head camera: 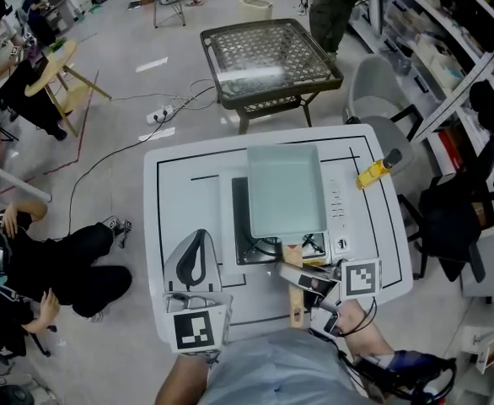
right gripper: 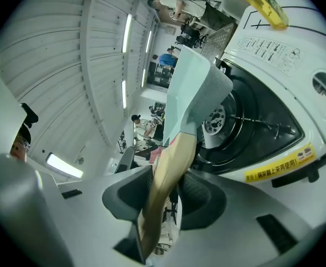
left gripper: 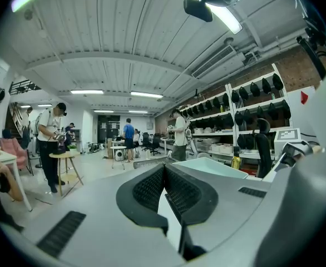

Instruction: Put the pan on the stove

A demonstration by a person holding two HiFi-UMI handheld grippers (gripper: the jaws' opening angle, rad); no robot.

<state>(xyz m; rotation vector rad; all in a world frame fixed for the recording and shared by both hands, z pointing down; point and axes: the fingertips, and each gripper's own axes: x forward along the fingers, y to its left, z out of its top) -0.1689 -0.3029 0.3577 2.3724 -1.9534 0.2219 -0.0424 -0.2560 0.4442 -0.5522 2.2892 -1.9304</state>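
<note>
Working on a white table (head camera: pixel 179 192), well apart from a yellow object (head camera: pixel 372 173) at its right edge, with a mesh table (head camera: pixel 268 57) and shelving (head camera: pixel 449 32) beyond. Clamping the right gripper (right gripper: pixel 168 191) on the wooden handle (head camera: pixel 295 300), holding the empty pale square pan (head camera: pixel 285 188) over the stove (head camera: pixel 335 218). Resting the left gripper (left gripper: pixel 164 174) alongside, jaws pressed together on nothing.

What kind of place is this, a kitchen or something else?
Probably a research lab or workshop, not a home kitchen: tall metal storage shelves line one wall, a white power strip with loose cables lies on the grey floor, and the white portable gas stove sits on a marked white table.
</note>
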